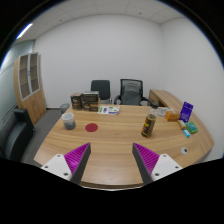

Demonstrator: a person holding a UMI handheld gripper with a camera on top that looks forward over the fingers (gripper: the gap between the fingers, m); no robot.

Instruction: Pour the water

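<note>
Water is the job, and the likeliest vessel I can see is the tall amber bottle (pixel 149 124) standing upright on the wooden table (pixel 110 140), up at about one o'clock from my gripper (pixel 111 160). I cannot tell whether it holds water; it is small in my view.

My jaws stand wide apart with nothing between them, the purple pads (pixel 77 157) facing each other over bare table. Both are well short of anything.

Going outward: a red disc (pixel 92 128) lies flat at about eleven o'clock, just ahead of the left finger. Beyond it, further toward ten o'clock, stands a grey cup (pixel 68 121), which I judge to be the receiver for the pour. The bottle and the cup are well apart, with the disc between them. Further right, near two o'clock, sit a dark box with a blue screen-like face (pixel 186 112) and some small items. At twelve o'clock, behind the table, are two office chairs (pixel 130 92).

The bottle looks rigid and smooth-sided, so I expect it to be slippery and top-heavy if full. I would take it around the mid-body, pads square to its sides, below the neck.
</note>
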